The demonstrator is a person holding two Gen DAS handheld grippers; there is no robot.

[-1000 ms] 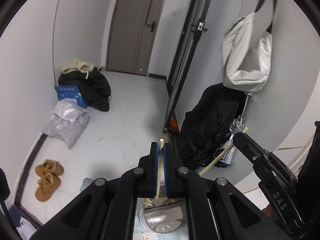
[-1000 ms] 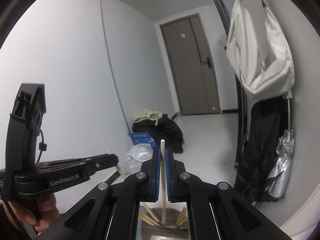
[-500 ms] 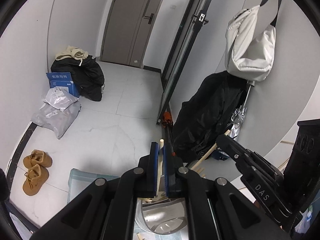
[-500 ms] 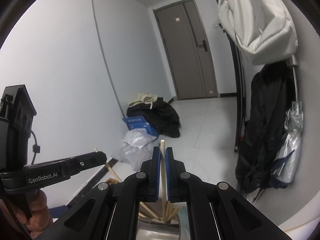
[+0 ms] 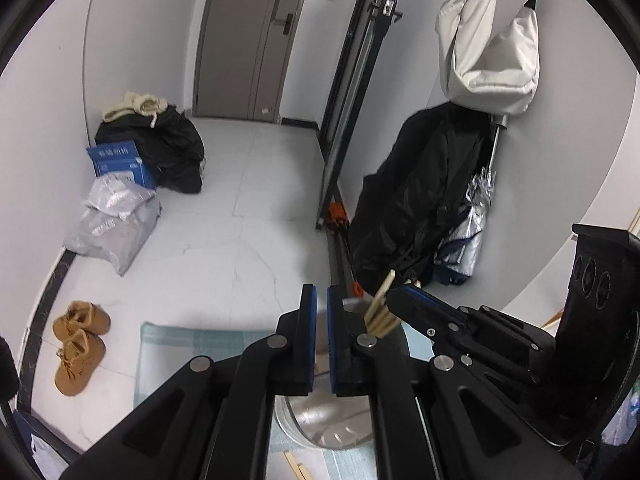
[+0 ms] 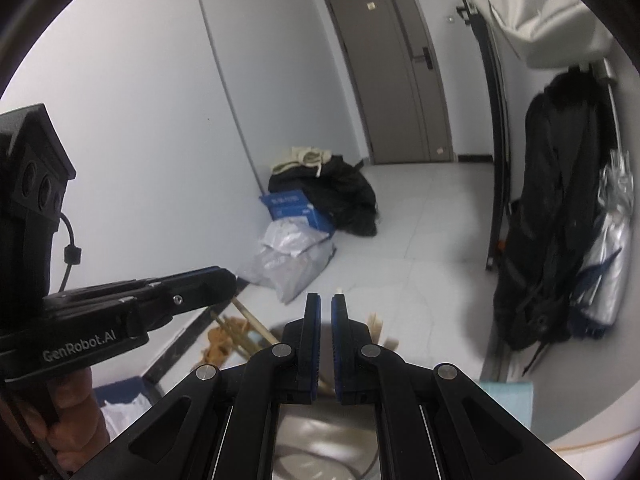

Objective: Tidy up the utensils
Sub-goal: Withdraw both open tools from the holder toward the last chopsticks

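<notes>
Both grippers point down over the metal cup (image 5: 332,428), which stands on the mat (image 5: 192,344). Chopsticks (image 5: 382,308) lean in the cup, fanning toward one o'clock just beside the right gripper (image 5: 404,294). Left gripper (image 5: 321,304) sits at centre, the right at its three o'clock. At nine o'clock on the floor, the shoes (image 5: 78,344). At eleven, the sacks (image 5: 114,226), then the box (image 5: 120,160), the clothes heap (image 5: 168,148) behind. Door (image 5: 248,40) at twelve. Coat (image 5: 420,196) and umbrella (image 5: 468,232) at two, bag (image 5: 488,48) hanging above.
</notes>
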